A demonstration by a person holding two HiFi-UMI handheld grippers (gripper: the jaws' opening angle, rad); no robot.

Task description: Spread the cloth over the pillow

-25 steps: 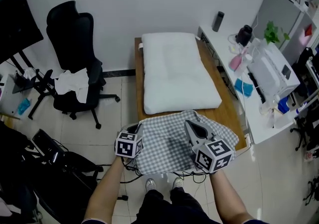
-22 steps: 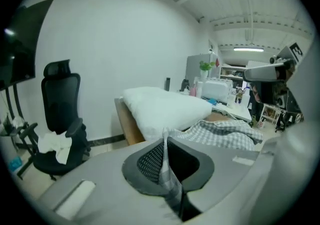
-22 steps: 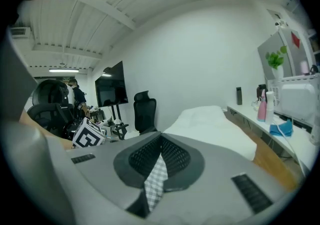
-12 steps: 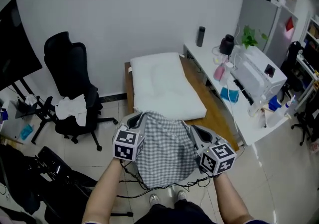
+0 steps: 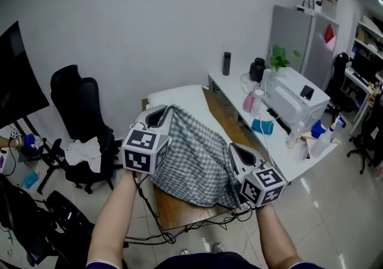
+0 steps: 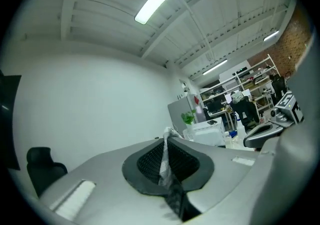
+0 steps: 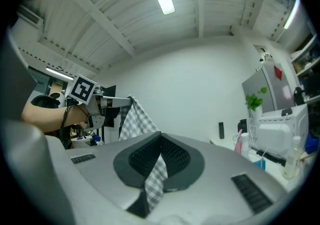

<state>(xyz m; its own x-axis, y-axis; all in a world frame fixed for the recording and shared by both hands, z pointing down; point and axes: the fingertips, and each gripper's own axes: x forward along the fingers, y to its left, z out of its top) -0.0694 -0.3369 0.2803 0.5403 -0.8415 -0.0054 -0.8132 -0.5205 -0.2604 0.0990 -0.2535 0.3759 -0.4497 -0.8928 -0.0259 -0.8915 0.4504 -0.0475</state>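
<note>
Both tongs have risen since a second ago, the left tongs higher, hoisting the checked cloth off the wooden surface; it now hangs just before the pillow, ready to be cast over. Left and right tongs each clamp its edge. No readable writing, only square markers

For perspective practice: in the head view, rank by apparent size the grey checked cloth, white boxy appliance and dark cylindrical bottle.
Grey checked cloth (nearest, so inflated)
White boxy appliance
Dark cylindrical bottle
</note>
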